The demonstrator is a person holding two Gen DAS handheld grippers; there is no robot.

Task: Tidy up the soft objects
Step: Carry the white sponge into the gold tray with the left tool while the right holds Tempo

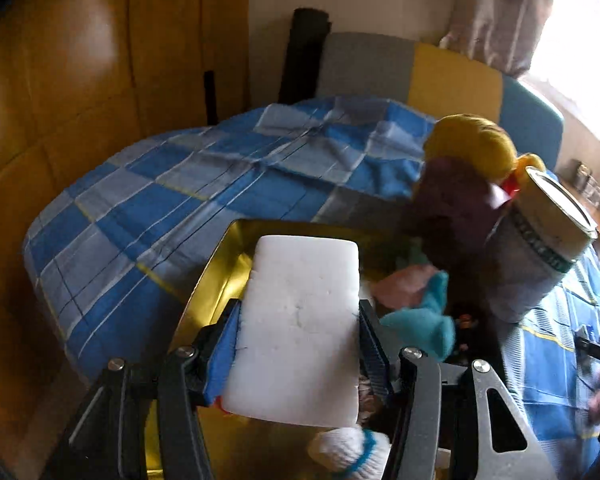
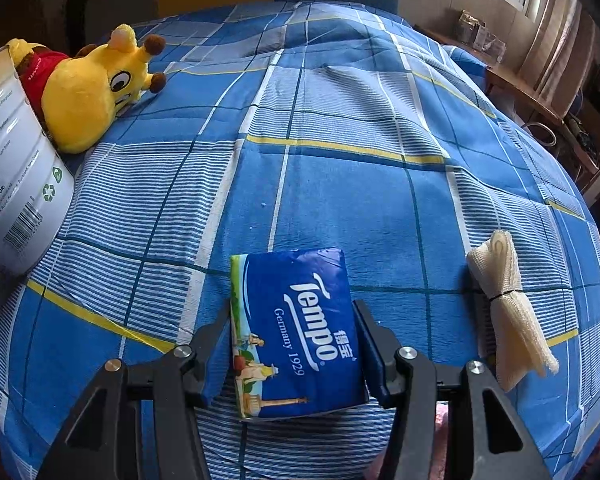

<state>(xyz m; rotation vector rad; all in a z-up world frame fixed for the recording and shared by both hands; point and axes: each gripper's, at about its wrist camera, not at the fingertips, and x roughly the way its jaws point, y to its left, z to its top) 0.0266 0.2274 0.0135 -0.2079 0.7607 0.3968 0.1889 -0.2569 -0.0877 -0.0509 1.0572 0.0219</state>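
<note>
Both hand-held grippers level, loaded: sponge point(image 1: 296, 332), tissue pack point(image 2: 296, 332).

A home bedroom, bed under a blue checked quilt point(image 2: 340, 128) ahead of the claw, padded headboard point(image 1: 440, 72) beyond it, wooden wardrobe doors point(image 1: 60, 80) to its left, curtained window point(image 2: 540, 12) upper right, plush giraffe point(image 2: 96, 84) far left.

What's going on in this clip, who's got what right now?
A person with a gripper in each hand is sorting soft items on a blue checked bedspread. The left gripper is clamped on a white sponge block above a gold tray that already holds small cloth items. The right gripper is closed on a blue Tempo tissue pack. A yellow plush toy, a tin can and a cream bundled cloth lie on the bed.
</note>
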